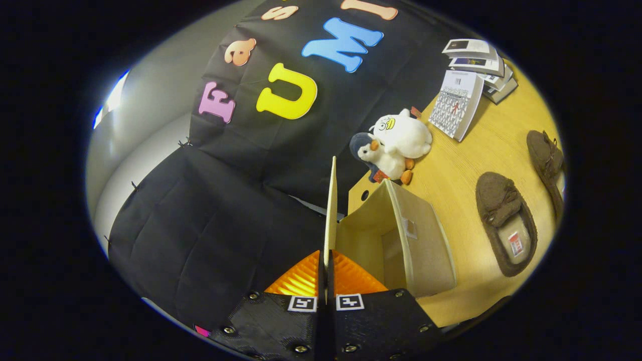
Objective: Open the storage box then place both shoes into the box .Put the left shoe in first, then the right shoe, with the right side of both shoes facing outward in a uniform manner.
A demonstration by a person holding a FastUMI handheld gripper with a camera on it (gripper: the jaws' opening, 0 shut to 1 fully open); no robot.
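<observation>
The gripper (326,260) has its two fingers pressed almost together, pinching the thin edge of the lid (330,205) of a beige fabric box (421,245). The lid stands up on edge, rising straight ahead from between the fingers. Both fingers appear to press on it, one on each side.

The box sits just to the right of the fingers on a wooden table (466,155). Its mouth is uncovered and its pale inside is in sight. No shoe can be seen in it, though part of the interior is hidden.

Opening the box looks nearly or fully done, since the lid is raised clear of the mouth. Everything else seems left to do: neither shoe is packed.

Both shoes are brown, fuzzy slippers lying on the table to the right of the box, well apart from the fingers. The nearer shoe (504,228) lies just past the box, its opening facing up. The farther shoe (546,160) lies beyond it, further right. Which one is the left shoe cannot be told.

Beyond the box, two plush toys (396,145) rest against the black cloth wall (225,225). Further off to the right lies a pile of booklets (471,75).
</observation>
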